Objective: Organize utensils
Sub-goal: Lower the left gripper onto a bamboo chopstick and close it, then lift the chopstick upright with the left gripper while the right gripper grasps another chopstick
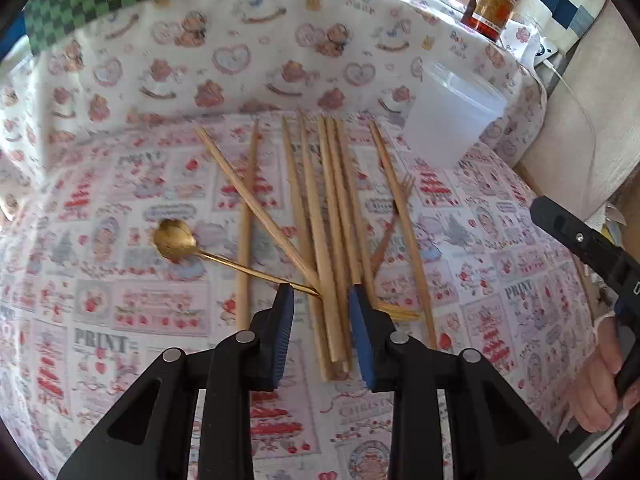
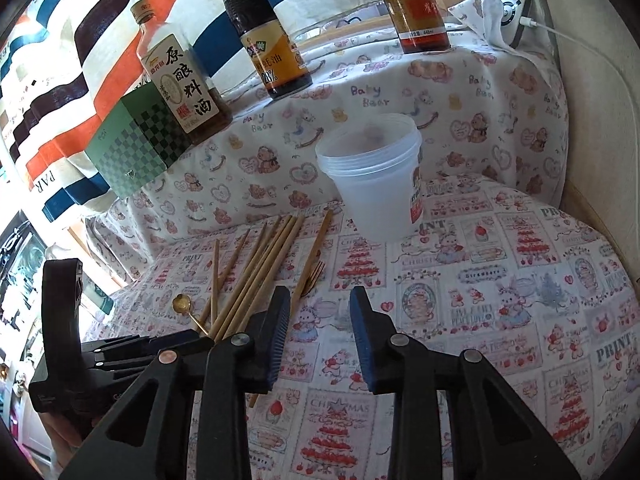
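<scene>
Several wooden chopsticks (image 1: 332, 208) lie fanned out on the patterned tablecloth, with a gold spoon (image 1: 174, 234) to their left and a gold fork (image 1: 402, 192) among them on the right. My left gripper (image 1: 322, 304) points down over the near ends of the middle chopsticks. Its blue pads straddle them with gaps showing, so it is open. A translucent plastic cup (image 1: 452, 120) stands upright behind the chopsticks on the right. My right gripper (image 2: 320, 296) hangs open over bare cloth, in front of the cup (image 2: 376, 176) and right of the chopsticks (image 2: 256, 272); nothing is between its fingers.
Three sauce bottles (image 2: 180, 80) (image 2: 264, 32) (image 2: 416, 4) and a green checkered box (image 2: 136, 148) stand on a raised ledge behind the table. A white charger and cable (image 2: 520, 20) lie at the back right. A hand (image 1: 600, 380) holds the right gripper at the table's right edge.
</scene>
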